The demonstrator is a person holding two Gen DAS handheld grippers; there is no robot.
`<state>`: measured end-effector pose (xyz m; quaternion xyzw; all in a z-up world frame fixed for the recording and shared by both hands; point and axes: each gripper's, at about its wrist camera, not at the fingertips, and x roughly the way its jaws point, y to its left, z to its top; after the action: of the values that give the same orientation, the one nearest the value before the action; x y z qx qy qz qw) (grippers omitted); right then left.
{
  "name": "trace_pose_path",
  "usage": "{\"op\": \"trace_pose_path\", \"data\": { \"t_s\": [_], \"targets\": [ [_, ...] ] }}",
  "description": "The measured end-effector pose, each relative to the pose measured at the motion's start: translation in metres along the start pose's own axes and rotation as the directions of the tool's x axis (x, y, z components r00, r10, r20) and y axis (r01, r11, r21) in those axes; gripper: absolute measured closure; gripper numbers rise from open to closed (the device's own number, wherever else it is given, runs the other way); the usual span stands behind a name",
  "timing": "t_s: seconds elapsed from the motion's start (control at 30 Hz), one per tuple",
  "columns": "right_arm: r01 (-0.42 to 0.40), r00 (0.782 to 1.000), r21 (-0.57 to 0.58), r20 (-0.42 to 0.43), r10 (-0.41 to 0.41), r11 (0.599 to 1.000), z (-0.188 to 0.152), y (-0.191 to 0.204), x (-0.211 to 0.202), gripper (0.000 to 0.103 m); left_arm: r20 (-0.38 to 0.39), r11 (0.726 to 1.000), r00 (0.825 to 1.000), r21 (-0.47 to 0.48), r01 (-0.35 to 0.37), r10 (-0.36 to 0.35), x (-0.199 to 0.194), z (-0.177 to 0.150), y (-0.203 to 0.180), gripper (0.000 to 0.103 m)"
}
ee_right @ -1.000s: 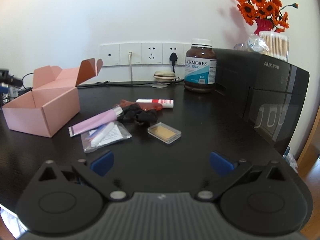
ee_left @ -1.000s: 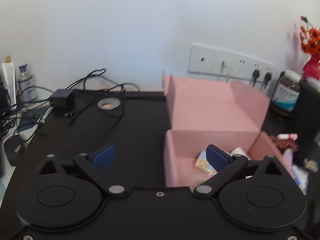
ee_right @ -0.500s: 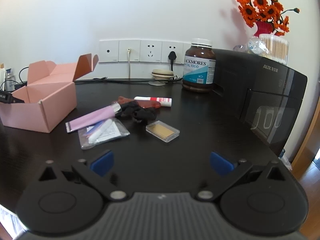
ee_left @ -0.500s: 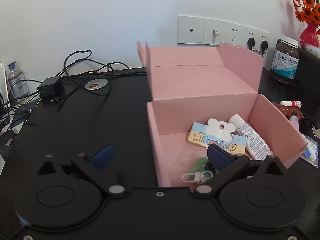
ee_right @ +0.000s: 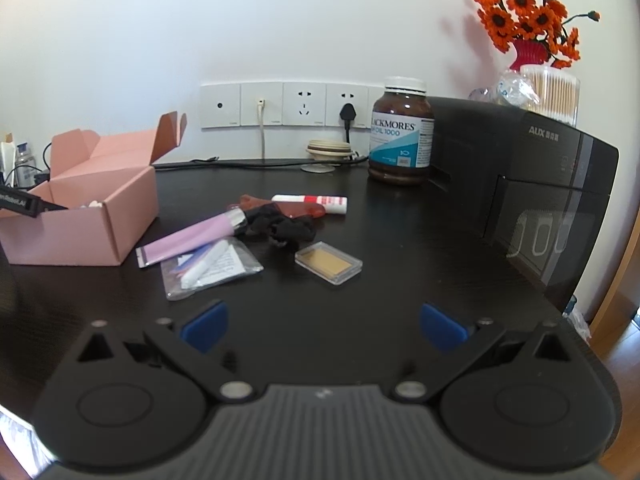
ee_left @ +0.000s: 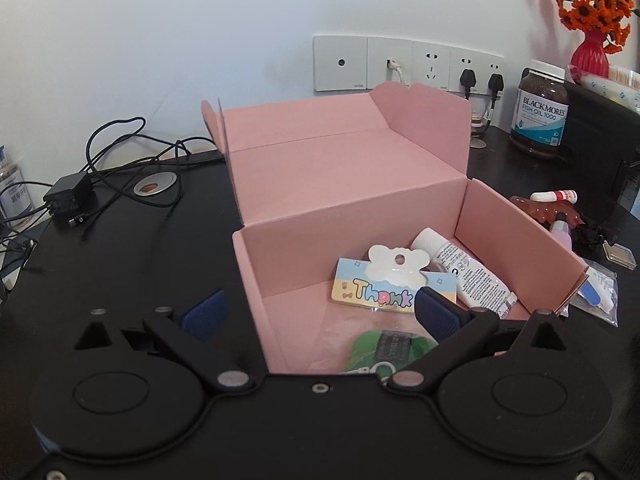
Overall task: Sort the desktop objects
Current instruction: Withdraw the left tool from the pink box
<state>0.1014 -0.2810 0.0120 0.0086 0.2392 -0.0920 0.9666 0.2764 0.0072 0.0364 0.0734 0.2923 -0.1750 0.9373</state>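
Left gripper (ee_left: 318, 312) wide, empty — straddling pink box (ee_left: 400, 216) wall; right gripper (ee_right: 324, 324) wide, empty — clear case (ee_right: 329, 267) just ahead.

A black desk (ee_right: 400, 264) fills the lower half of both views. In the right wrist view, a pink cardboard box (ee_right: 100, 220) sits on it at the left edge of the frame, lid open. Just right of the box, at frame centre, lie a lilac tube (ee_right: 192, 236), a clear plastic bag (ee_right: 212, 268), a black fabric bundle (ee_right: 280, 222), a reddish-brown piece (ee_right: 296, 206), a white and red tube (ee_right: 310, 201) and a clear case with a gold insert (ee_right: 328, 266). A brown supplement bottle (ee_right: 401, 132) stands at upper centre, beside a black appliance (ee_right: 520, 184) at right. In the left wrist view, a black adapter (ee_left: 66, 200) with cables and a round metal grommet (ee_left: 155, 183) occupy the left middle.
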Motion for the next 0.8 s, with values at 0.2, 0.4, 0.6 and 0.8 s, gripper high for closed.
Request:
{"op": "trace_pose_path", "data": {
  "t_s": [0.2, 0.4, 0.6, 0.8],
  "targets": [
    [0.01, 1.0, -0.011, -0.004, -0.01, 1.0, 0.0, 0.002, 0.001, 0.001, 0.017, 0.999, 0.999, 0.009, 0.036, -0.037, 0.0, -0.002, 0.0, 0.001],
    [0.024, 1.0, -0.029, -0.007, -0.024, 0.999, 0.0, 0.005, 0.002, 0.001, 0.067, 1.0, 0.998, 0.023, 0.018, -0.02, -0.009, -0.007, 0.003, 0.001],
    [0.036, 0.999, -0.04, -0.011, -0.037, 0.999, 0.0, 0.007, 0.003, 0.001, 0.191, 1.0, 0.982, 0.024, 0.007, -0.011, -0.038, -0.012, 0.014, 0.0],
    [0.028, 0.999, 0.008, -0.043, -0.028, 1.0, 0.003, 0.001, 0.007, 0.001, 0.273, 0.999, 0.962, 0.033, -0.027, 0.017, -0.062, -0.022, 0.032, 0.0]
  ]
}}
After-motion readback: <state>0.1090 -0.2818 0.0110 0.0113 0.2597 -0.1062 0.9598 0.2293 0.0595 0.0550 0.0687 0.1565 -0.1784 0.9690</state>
